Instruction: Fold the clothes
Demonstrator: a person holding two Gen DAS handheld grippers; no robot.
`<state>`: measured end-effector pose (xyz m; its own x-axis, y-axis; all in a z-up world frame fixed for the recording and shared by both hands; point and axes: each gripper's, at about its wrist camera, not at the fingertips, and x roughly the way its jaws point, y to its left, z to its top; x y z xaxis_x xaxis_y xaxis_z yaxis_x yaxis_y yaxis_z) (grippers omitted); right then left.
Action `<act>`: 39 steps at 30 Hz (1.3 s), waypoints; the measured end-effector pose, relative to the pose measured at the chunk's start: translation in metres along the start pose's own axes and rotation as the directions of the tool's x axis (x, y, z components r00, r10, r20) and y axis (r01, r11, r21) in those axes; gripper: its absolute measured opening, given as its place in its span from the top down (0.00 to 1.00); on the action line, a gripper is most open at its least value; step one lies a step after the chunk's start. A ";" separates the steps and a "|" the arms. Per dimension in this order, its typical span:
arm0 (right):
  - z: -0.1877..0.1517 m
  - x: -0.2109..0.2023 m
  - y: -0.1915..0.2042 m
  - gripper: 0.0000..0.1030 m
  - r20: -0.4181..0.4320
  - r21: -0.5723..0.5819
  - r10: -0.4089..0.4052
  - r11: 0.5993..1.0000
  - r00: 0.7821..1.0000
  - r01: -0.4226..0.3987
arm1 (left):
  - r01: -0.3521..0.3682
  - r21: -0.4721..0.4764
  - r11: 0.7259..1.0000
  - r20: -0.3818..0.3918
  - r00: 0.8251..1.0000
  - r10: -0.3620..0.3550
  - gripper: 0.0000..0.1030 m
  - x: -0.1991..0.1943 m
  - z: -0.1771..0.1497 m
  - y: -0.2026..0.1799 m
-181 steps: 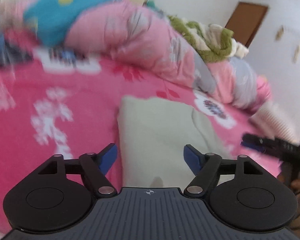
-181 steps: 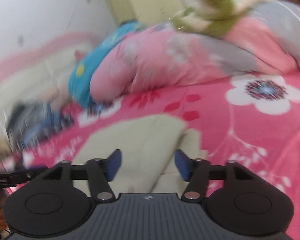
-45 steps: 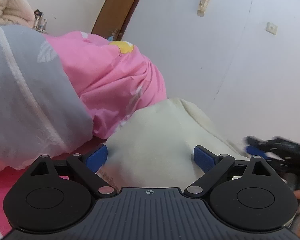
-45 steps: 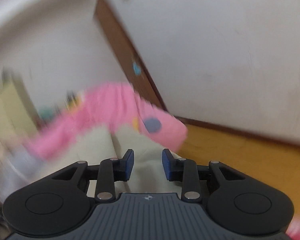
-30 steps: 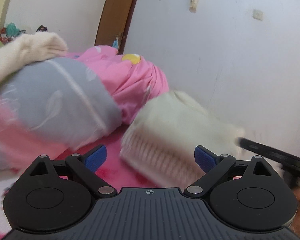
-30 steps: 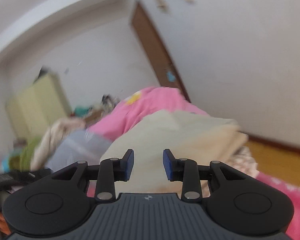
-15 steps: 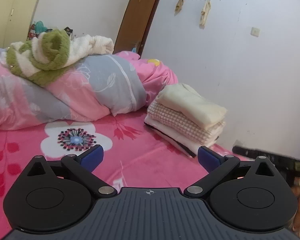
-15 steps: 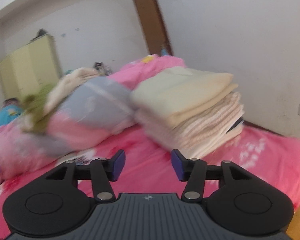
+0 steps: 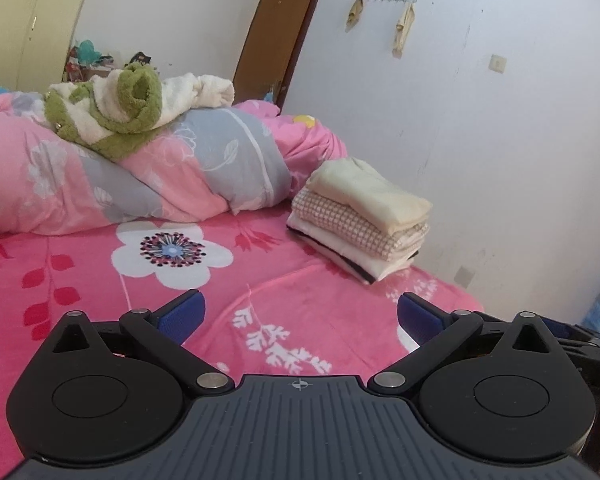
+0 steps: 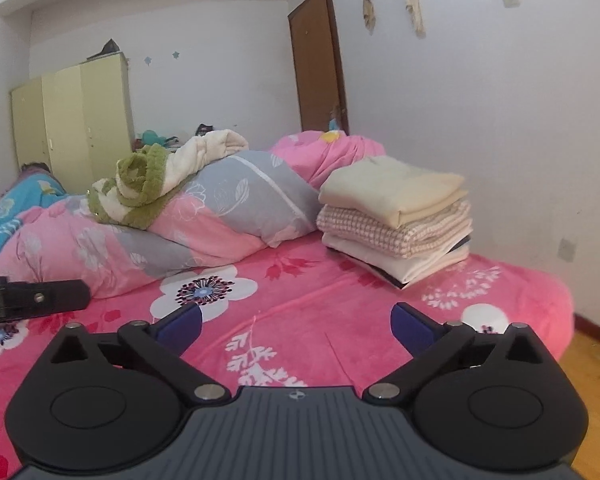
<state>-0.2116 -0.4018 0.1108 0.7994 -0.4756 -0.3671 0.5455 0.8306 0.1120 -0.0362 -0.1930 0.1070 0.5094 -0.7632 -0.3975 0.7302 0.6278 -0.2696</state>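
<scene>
Both tongs are hanging empty over the pink bedspread [image 10: 300,312]: left gripper [image 9: 299,312] and right gripper [image 10: 296,322] are each gaping wide, gripping nothing. Folded stack [image 10: 400,216] is sitting at the bed's far corner near the wall, cream piece [image 9: 374,194] on top, probably parked there to keep the middle free for folding. Green-and-white towel [image 9: 124,108] is lying bunched on the rolled duvet [image 10: 204,224], looking like the next candidate.

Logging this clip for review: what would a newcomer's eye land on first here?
The neat stack of folded clothes near the bed's far corner by the white wall, a cream garment on top. Next, the rolled pink-and-grey quilt beside it, carrying a green-and-cream towel. Both grippers' jaws are open and empty.
</scene>
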 end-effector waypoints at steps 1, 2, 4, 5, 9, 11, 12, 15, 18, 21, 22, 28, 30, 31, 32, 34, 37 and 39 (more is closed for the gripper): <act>-0.001 -0.003 0.005 0.00 -0.005 -0.006 -0.014 1.000 1.000 0.014 | -0.003 0.007 1.000 -0.006 1.000 0.003 0.00 -0.001 -0.002 -0.002; -0.001 -0.005 0.010 0.00 -0.010 -0.011 -0.027 1.000 1.000 0.027 | -0.013 0.015 1.000 -0.017 1.000 0.014 0.00 -0.001 -0.002 -0.005; -0.003 -0.008 0.016 0.00 -0.017 -0.013 -0.052 0.999 0.998 0.052 | -0.059 0.035 0.998 -0.031 0.998 0.060 0.00 0.000 -0.004 -0.009; -0.003 -0.008 0.017 0.00 -0.018 -0.013 -0.064 0.998 0.998 0.063 | -0.079 0.046 0.996 -0.031 0.996 0.081 0.00 0.001 -0.005 -0.012; -0.005 -0.010 0.021 0.00 -0.016 -0.014 -0.110 0.994 0.994 0.110 | -0.140 0.071 0.988 -0.039 0.989 0.143 0.00 0.002 -0.007 -0.016; -0.006 -0.010 0.023 0.00 -0.015 -0.014 -0.133 0.991 0.991 0.133 | -0.163 0.078 0.984 -0.039 0.985 0.166 0.00 0.002 -0.007 -0.017; -0.006 -0.011 0.023 0.00 -0.015 -0.014 -0.144 0.989 0.989 0.144 | -0.175 0.079 0.981 -0.043 0.983 0.179 0.00 0.003 -0.008 -0.017; -0.007 -0.012 0.026 0.00 -0.014 -0.015 -0.179 0.984 0.984 0.179 | -0.196 0.082 0.977 -0.055 0.978 0.201 0.00 0.003 -0.009 -0.017; -0.009 -0.013 0.029 0.00 -0.013 -0.016 -0.213 0.977 0.977 0.213 | -0.197 0.097 0.976 -0.061 0.977 0.204 0.00 0.003 -0.010 -0.019; -0.009 -0.014 0.030 0.00 -0.014 -0.010 -0.228 0.974 0.974 0.228 | -0.191 0.123 0.974 -0.055 0.978 0.199 0.00 0.001 -0.012 -0.024; -0.009 -0.015 0.029 0.00 -0.016 -0.006 -0.228 0.974 0.974 0.228 | -0.190 0.130 0.973 -0.052 0.979 0.199 0.00 0.000 -0.012 -0.025; -0.010 -0.015 0.026 0.00 -0.031 0.011 -0.227 0.974 0.973 0.228 | -0.195 0.139 0.971 -0.041 0.979 0.202 0.00 0.000 -0.013 -0.029; -0.011 -0.014 0.025 0.00 -0.039 0.015 -0.225 0.974 0.974 0.225 | -0.196 0.137 0.971 -0.040 0.978 0.203 0.00 0.000 -0.013 -0.029; -0.011 -0.014 0.024 0.00 -0.043 0.016 -0.224 0.974 0.974 0.225 | -0.197 0.137 0.971 -0.040 0.978 0.204 0.00 0.000 -0.013 -0.029; -0.012 -0.014 0.024 0.00 -0.045 0.015 -0.224 0.974 0.974 0.225 | -0.198 0.136 0.971 -0.040 0.978 0.205 0.00 0.000 -0.013 -0.029; -0.012 -0.013 0.025 0.00 -0.049 0.009 -0.224 0.974 0.973 0.225 | -0.200 0.135 0.970 -0.039 0.978 0.207 0.00 0.000 -0.013 -0.028; -0.013 -0.012 0.027 0.00 -0.054 0.000 -0.227 0.974 0.972 0.228 | -0.200 0.128 0.971 -0.045 0.977 0.207 0.00 0.001 -0.013 -0.027; -0.014 -0.012 0.027 0.00 -0.055 -0.002 -0.228 0.974 0.972 0.228 | -0.202 0.126 0.971 -0.046 0.977 0.209 0.00 0.001 -0.013 -0.026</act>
<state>-0.2096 -0.3695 0.1056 0.6390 -0.6354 -0.4335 0.7129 0.7009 0.0235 -0.0610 -0.2082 0.1025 0.6294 -0.6074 -0.4847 0.6637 0.7446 -0.0712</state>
